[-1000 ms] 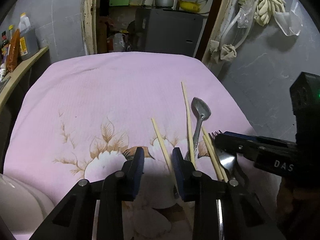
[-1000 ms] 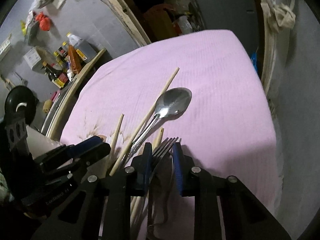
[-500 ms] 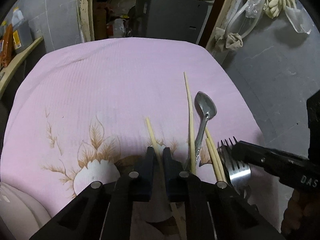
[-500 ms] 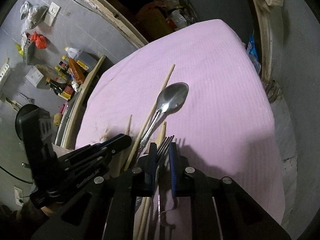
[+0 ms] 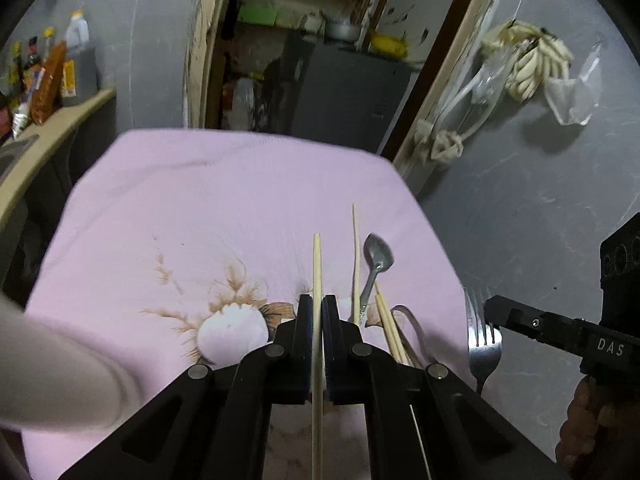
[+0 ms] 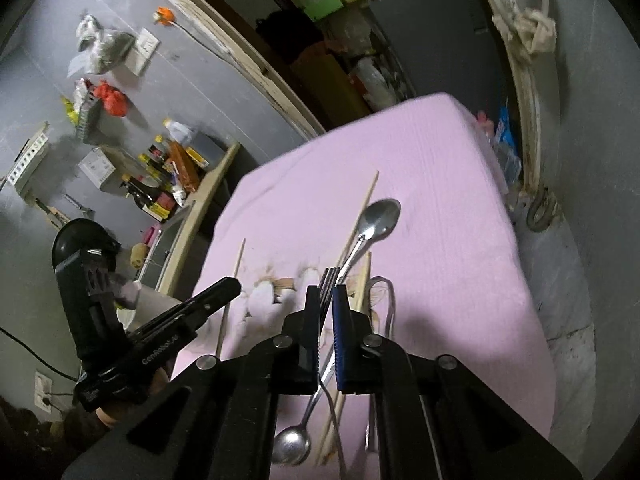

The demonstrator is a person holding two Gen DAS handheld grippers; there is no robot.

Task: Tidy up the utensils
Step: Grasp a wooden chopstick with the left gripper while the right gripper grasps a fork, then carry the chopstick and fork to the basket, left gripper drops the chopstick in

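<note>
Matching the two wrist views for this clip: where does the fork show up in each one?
Left wrist view: the fork is at lower right, held off the cloth by the right gripper.
Right wrist view: the fork sits bottom centre, its tines poking up between that gripper's fingers.
Shared landmark: the spoon lying on the pink cloth, just beyond the fork.

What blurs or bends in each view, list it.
Left wrist view: fisheye bows the door frame, a pale smeared blur fills the lower left, and the held chopstick is sharp. Right wrist view: the cloth's far edge is smeared, light is dim, and the fork is crisp.
</note>
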